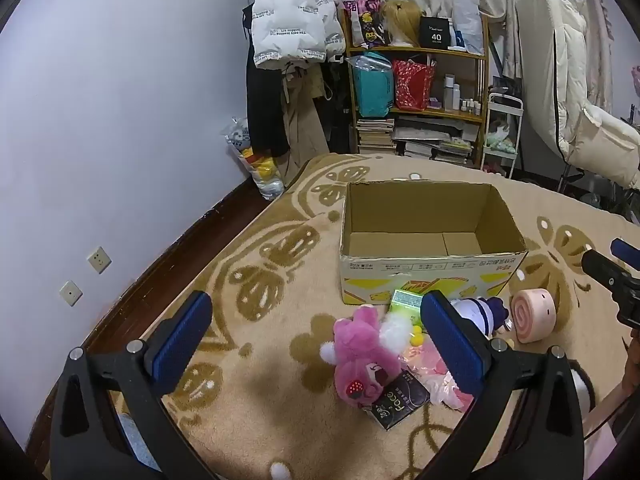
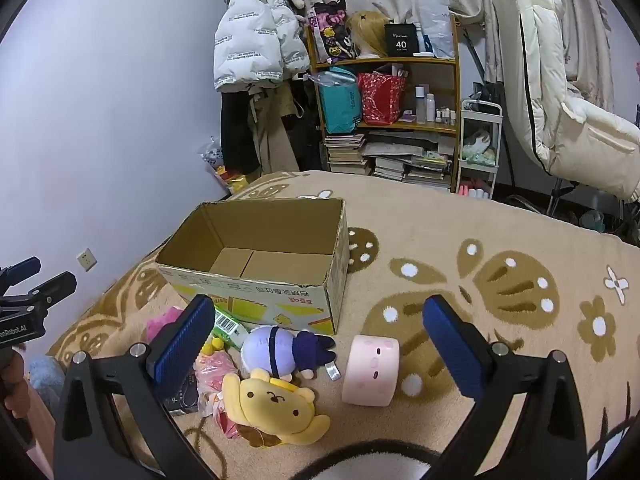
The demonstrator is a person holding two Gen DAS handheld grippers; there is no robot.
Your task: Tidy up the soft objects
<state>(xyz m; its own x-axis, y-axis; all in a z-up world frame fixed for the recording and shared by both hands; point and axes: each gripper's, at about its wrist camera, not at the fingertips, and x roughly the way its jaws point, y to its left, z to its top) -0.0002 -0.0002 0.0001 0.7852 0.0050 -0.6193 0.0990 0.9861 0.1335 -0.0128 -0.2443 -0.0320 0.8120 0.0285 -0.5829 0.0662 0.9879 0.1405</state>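
Observation:
An open, empty cardboard box (image 1: 430, 280) (image 2: 256, 296) stands on the beige rug. In front of it lies a pile: a pink plush bear (image 1: 360, 356), a blue-and-white plush doll (image 2: 280, 346) (image 1: 478, 310), a yellow plush dog (image 2: 276, 402), a pink roll-shaped plush (image 2: 372, 372) (image 1: 534, 314), a green packet (image 1: 406, 302) (image 2: 228, 326), a black packet (image 1: 396, 404) and a pink plastic bag (image 2: 212, 372). My left gripper (image 1: 316, 348) is open and empty above the rug, left of the pile. My right gripper (image 2: 320, 352) is open and empty above the dolls.
The rug (image 1: 280, 240) covers a raised surface with a dark wooden edge (image 1: 160, 280) beside the wall. Behind stand a shelf with books and bags (image 1: 420, 92), hanging coats (image 1: 288, 40), a white cart (image 1: 502, 132) and a chair with white bedding (image 2: 560, 120).

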